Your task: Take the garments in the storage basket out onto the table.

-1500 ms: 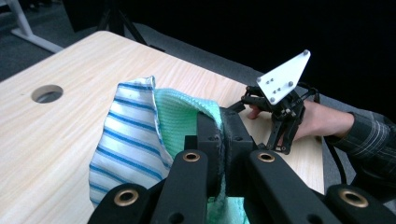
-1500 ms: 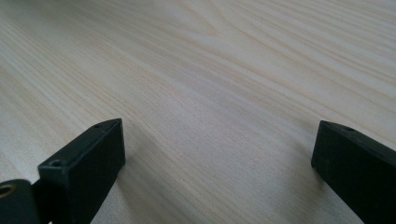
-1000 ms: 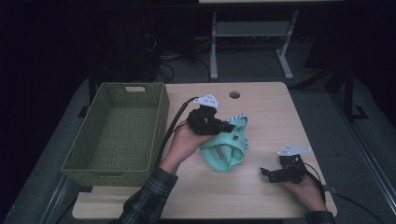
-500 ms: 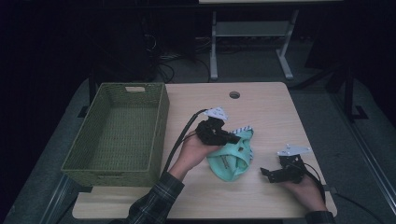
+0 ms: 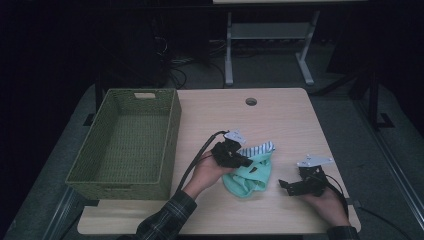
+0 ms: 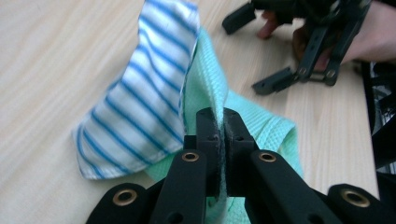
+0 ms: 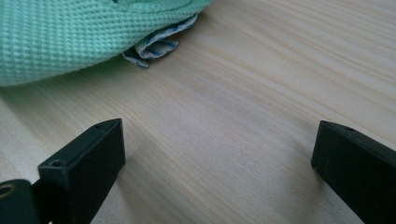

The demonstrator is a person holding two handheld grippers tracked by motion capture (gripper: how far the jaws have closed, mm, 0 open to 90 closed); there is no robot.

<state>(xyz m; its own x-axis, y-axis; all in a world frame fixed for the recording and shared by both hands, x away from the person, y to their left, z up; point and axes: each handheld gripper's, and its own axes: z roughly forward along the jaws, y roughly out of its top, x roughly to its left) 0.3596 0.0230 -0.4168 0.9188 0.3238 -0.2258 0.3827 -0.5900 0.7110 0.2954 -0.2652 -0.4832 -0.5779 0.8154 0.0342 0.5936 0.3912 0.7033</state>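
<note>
Left tool (image 6: 223, 122) clamped on green cloth (image 6: 275, 135)

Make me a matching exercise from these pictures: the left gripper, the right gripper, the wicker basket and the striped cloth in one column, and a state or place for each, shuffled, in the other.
Things:
1. left gripper
2. right gripper
3. wicker basket
4. striped cloth

States or places:
A. jaws wide apart over bare table
B. empty, at the table's left side
C. lying against the green cloth
D. jaws shut on a fold of green cloth

Pairs: 1-D, 2-A, 3-B, 4-C
</note>
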